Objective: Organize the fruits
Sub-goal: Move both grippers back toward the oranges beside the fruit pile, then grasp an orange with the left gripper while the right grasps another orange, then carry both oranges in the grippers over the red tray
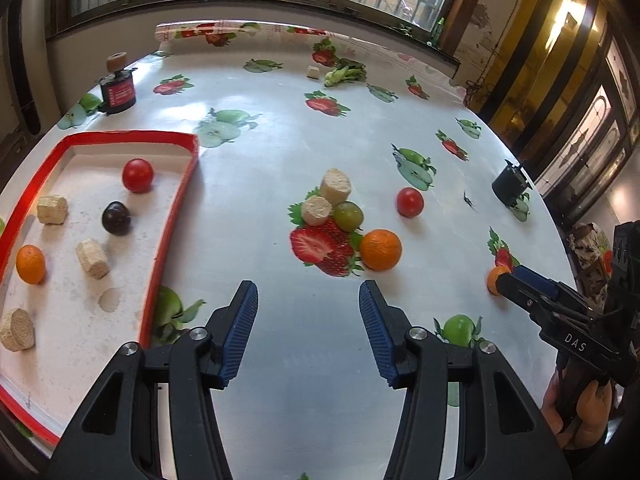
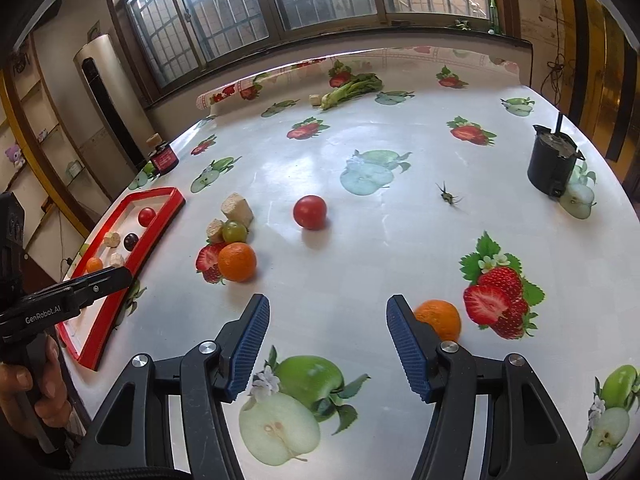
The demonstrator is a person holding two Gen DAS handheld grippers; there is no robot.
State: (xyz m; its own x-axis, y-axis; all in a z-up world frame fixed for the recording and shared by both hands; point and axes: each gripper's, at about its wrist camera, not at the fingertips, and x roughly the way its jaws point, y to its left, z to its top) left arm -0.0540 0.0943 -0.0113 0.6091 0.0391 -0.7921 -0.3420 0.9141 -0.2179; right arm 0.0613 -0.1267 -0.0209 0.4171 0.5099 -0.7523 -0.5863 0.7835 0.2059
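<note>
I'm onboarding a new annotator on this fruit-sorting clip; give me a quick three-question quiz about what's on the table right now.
1. True or false: the left gripper is shut on a fruit.
2. How many oranges lie inside the red tray?
3. Which real fruit touches the orange in the cluster on the table: A) red tomato, B) green grape, C) dark plum?

Key: 1. False, it is open and empty. 2. One. 3. B.

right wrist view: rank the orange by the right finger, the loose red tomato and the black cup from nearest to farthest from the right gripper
1. Small round orange, beside the right gripper, right side.
2. Round red tomato, mid-table, ahead.
3. Black cylindrical cup, far right.
</note>
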